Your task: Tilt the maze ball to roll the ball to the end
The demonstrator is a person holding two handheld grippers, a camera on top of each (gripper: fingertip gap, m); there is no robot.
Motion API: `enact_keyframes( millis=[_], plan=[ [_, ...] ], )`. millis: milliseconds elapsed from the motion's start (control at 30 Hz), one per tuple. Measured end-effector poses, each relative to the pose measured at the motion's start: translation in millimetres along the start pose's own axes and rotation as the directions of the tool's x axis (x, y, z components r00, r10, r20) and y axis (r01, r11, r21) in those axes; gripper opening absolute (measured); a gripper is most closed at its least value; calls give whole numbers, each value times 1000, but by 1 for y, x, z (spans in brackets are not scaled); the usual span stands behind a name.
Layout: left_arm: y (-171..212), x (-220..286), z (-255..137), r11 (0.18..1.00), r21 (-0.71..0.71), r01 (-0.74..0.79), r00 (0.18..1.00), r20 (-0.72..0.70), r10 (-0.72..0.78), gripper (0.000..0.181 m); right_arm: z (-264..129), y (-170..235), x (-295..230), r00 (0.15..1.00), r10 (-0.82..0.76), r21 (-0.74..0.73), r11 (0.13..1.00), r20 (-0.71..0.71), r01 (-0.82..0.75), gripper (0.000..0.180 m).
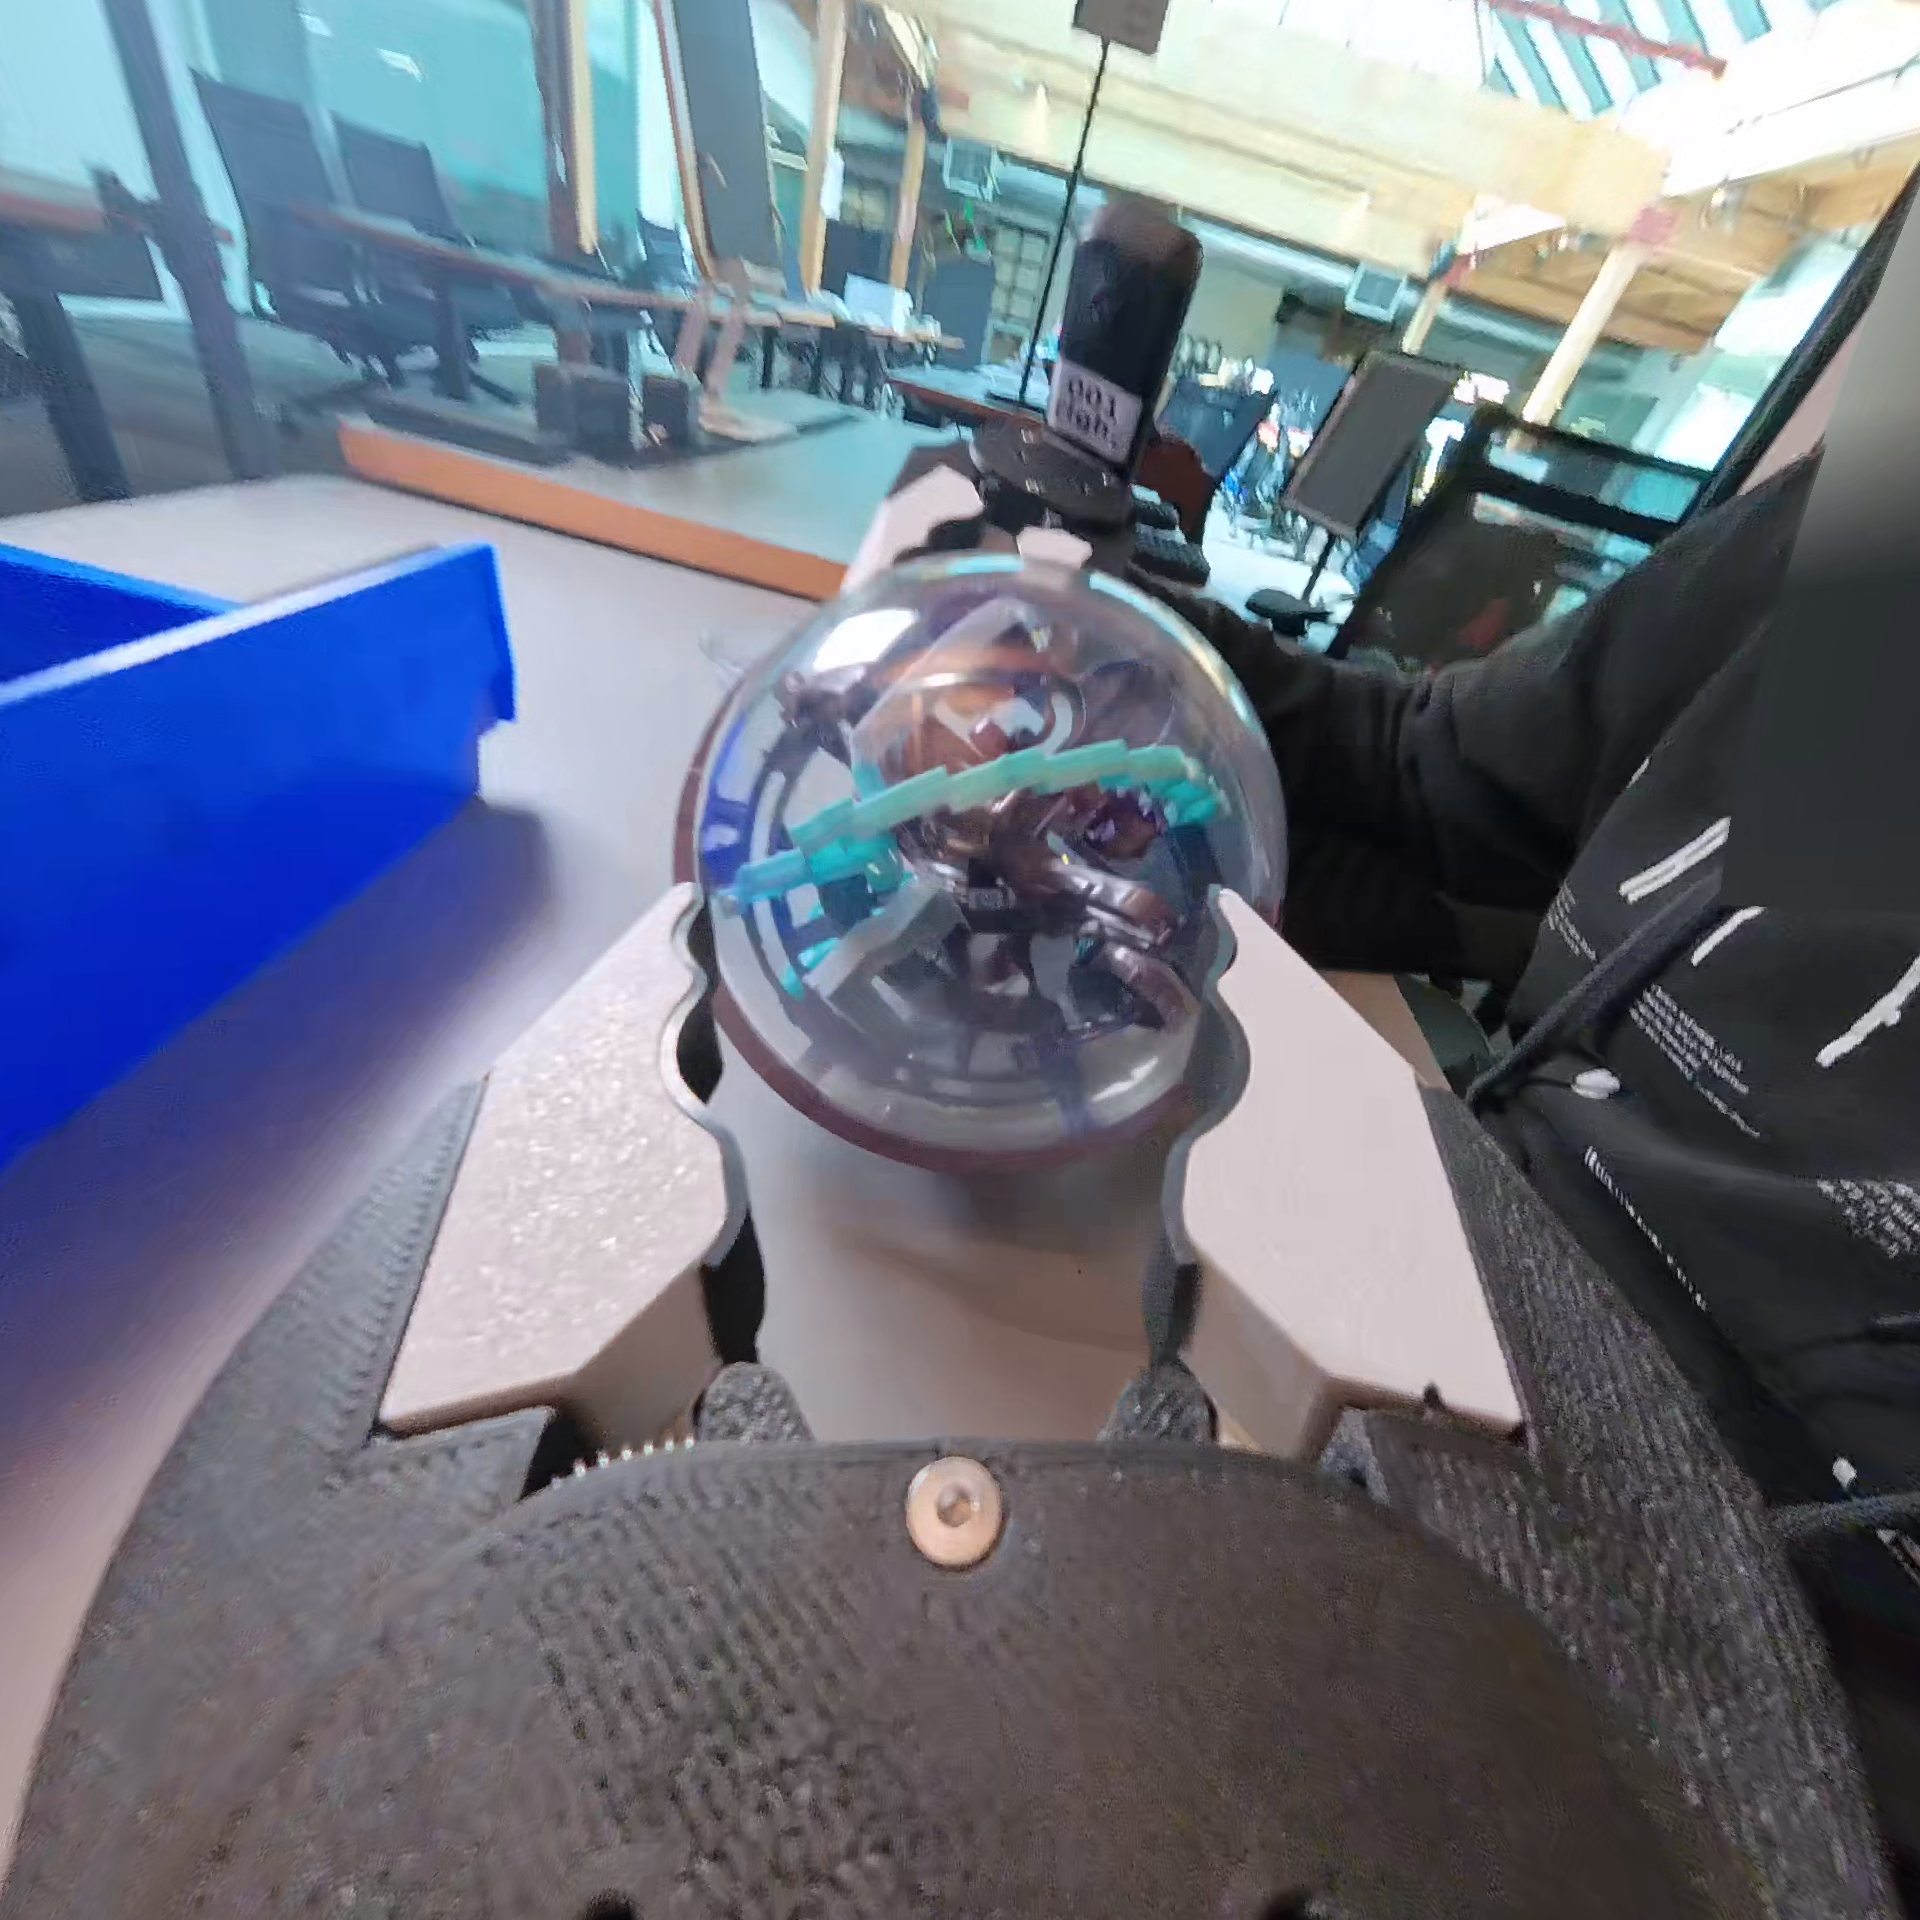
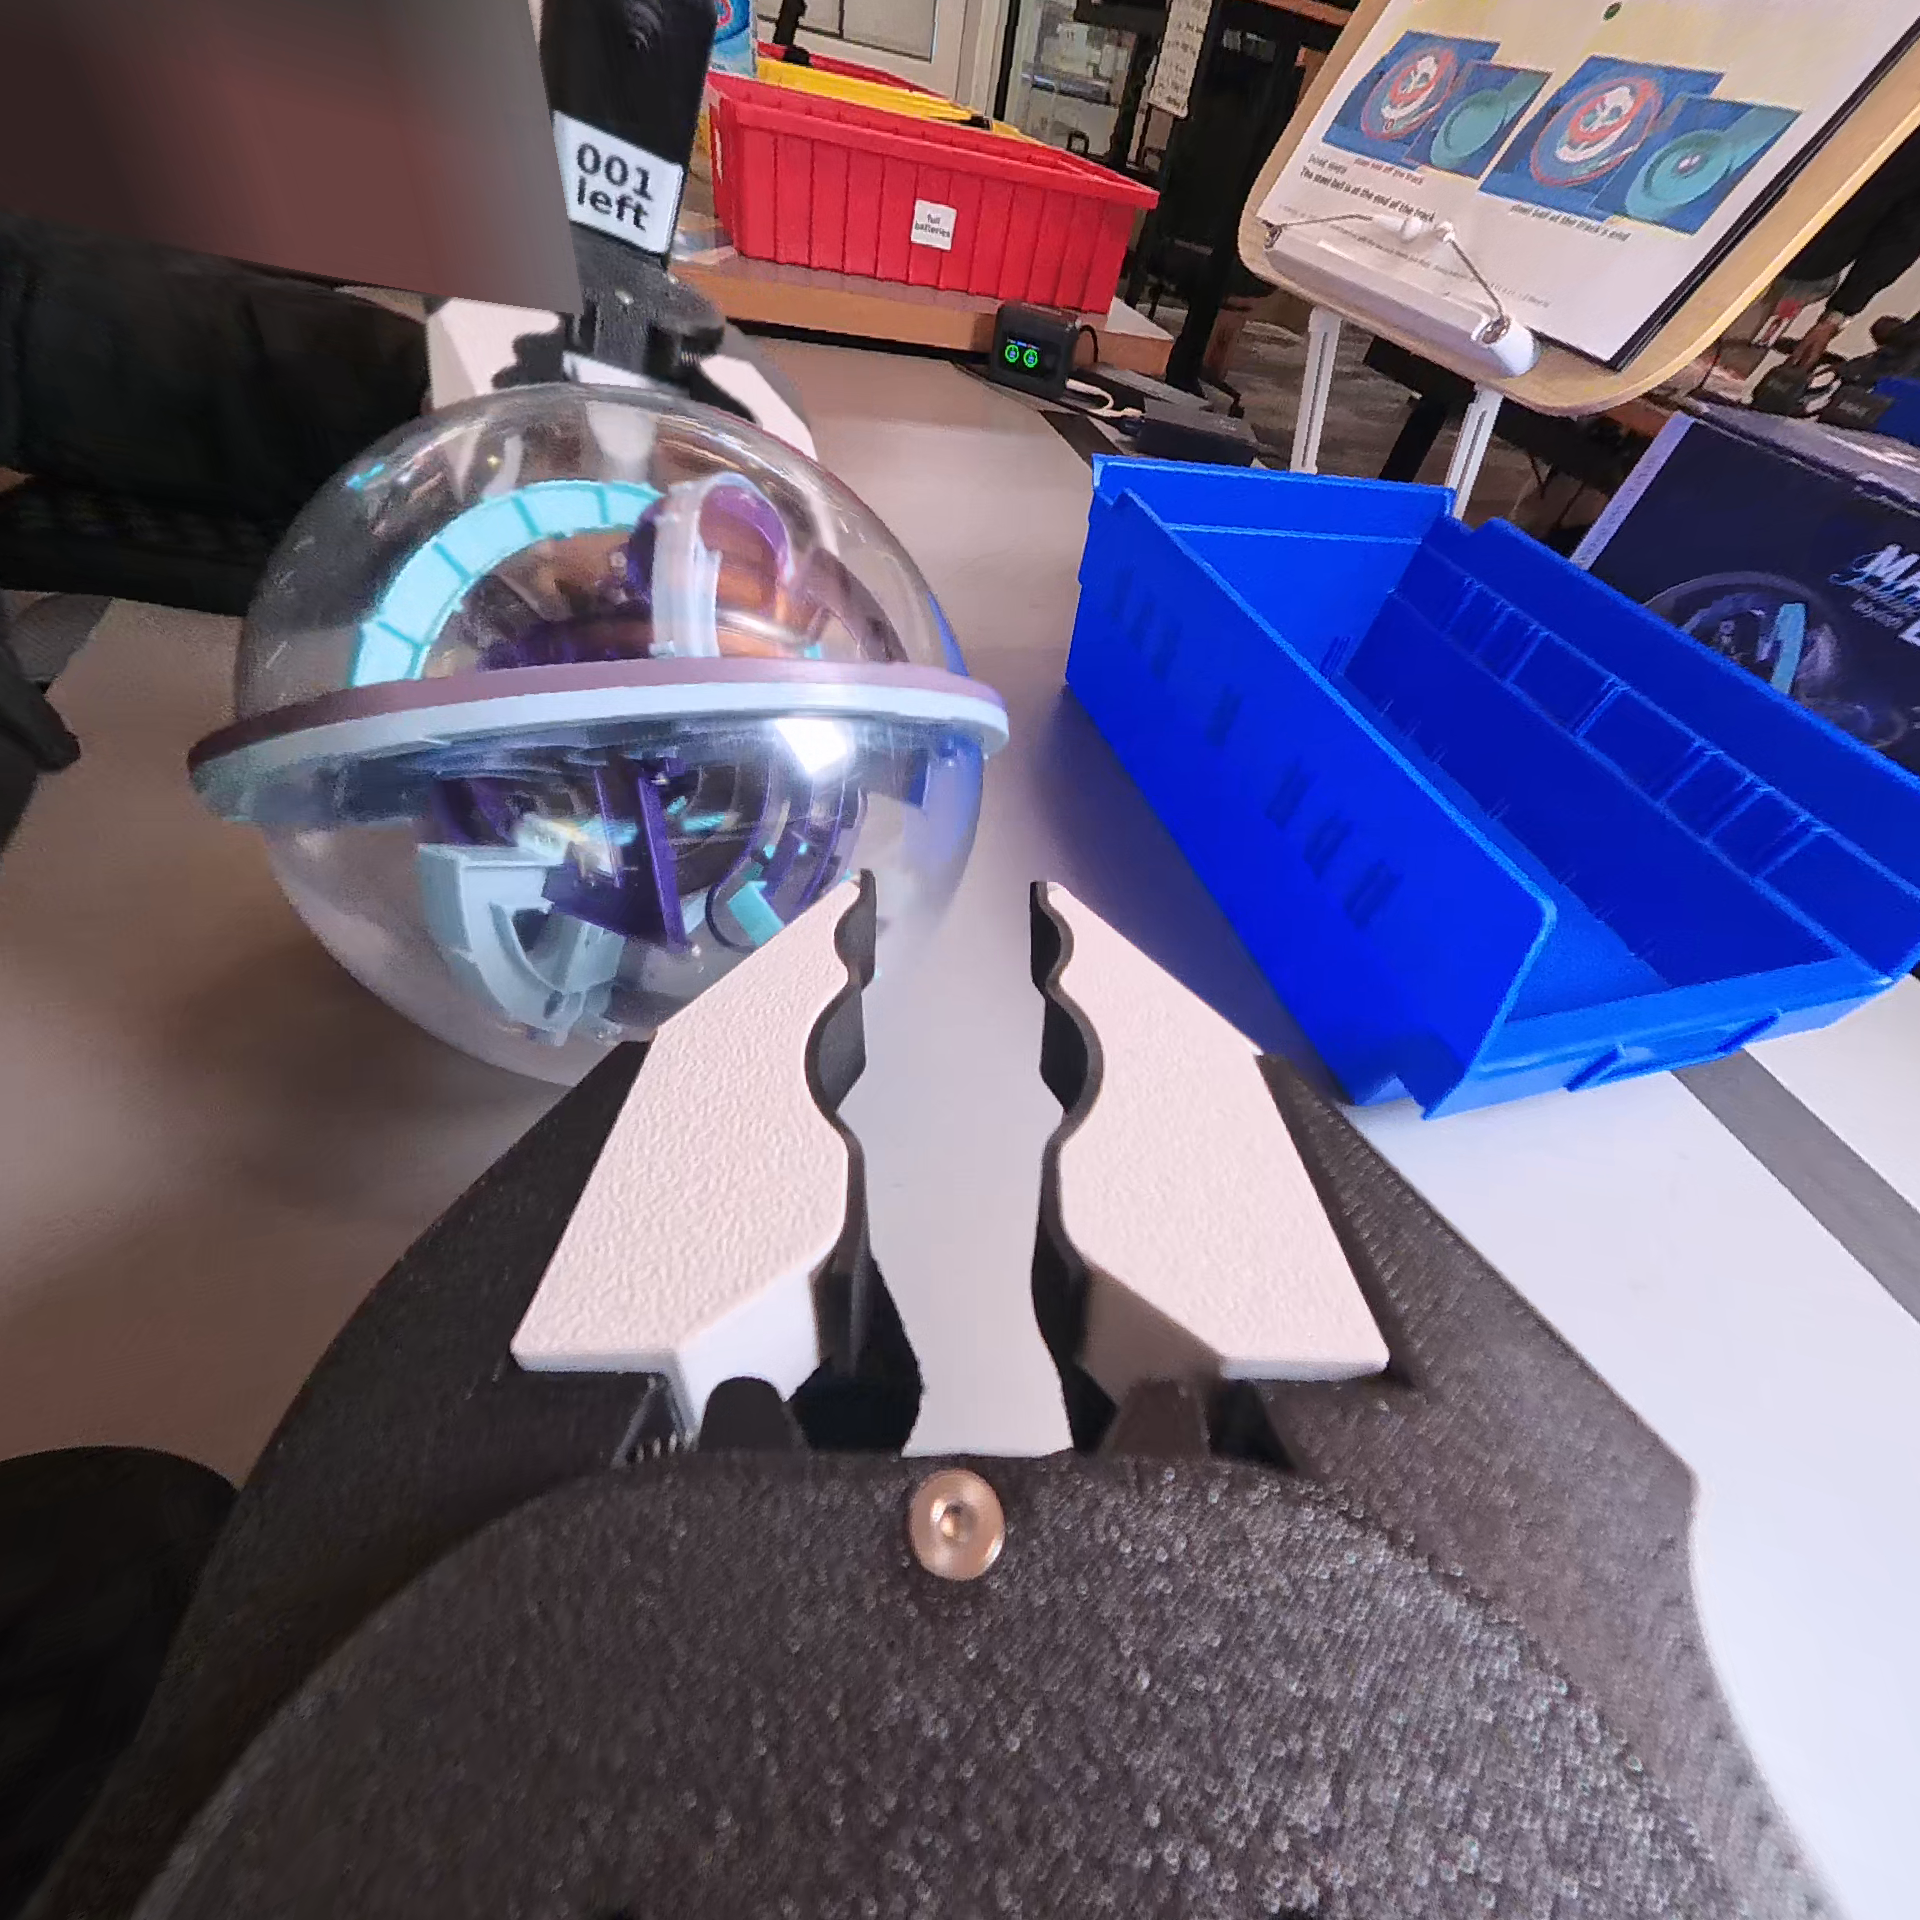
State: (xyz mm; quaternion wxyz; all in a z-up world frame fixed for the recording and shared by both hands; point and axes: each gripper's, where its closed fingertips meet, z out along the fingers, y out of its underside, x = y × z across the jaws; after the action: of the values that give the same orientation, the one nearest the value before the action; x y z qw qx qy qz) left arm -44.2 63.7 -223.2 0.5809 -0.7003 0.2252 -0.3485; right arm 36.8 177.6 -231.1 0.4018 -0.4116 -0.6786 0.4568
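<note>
Between the pale fingers of the left hand-held gripper [image 1: 961, 925] sits the maze ball [image 1: 982, 862], a clear sphere with a turquoise track and purple and brown parts inside. The fingertips reach its lower flanks on either side, but whether they press on the shell or merely flank it cannot be told from the left wrist view. In the right wrist view the same hand-held gripper shows behind the sphere, so it comes in from the far side.

The right hand-held gripper [image 2: 951, 894] stands with its fingers apart and nothing between them; its left fingertip [image 2: 847, 914] lies at the lower shell of the maze ball [image 2: 597, 727], touching or just short of it. The sphere seems to rest on the pale tabletop [image 2: 208, 1091], its equator ring roughly level with a slight tilt.

A blue bin [image 2: 1455, 790] lies near the sphere on the tabletop, a red bin [image 2: 904, 197] stands farther back, and a board with pictures on a stand [image 2: 1558, 177] rises behind the blue one. A dark sleeve [image 1: 1455, 810] shows beside the sphere.

By my judgement the step in hand is securing the sphere, with tilting hardly begun. I cannot find the small ball inside, so progress along the track is unknown. The next move calls for a firm hold from opposite sides, then slow, small tilts, since the smooth round shell may slip or roll off.
</note>
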Motion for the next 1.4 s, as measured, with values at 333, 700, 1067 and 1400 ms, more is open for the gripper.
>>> enact_keyframes(
  millis=[333,700,1067,1400],
  plan=[
    [14,11,15,999,-36,2,999,-38,-3,93,-8,-5,-7,1000,16,40,999,12,-16,27],
    [22,9,14,997,-74,-10,1000,-23,8,90,-17,-26,-31,996,22,102,994,89,-31,26],
    [17,15,11,997,-71,-35,999,-41,32,89,-19,-29,-47,989,26,65,997,148,-36,32],
    [14,43,18,993,-73,-91,990,-116,83,78,-38,-23,-84,940,331,-156,936,82,-316,46]
  ],
)
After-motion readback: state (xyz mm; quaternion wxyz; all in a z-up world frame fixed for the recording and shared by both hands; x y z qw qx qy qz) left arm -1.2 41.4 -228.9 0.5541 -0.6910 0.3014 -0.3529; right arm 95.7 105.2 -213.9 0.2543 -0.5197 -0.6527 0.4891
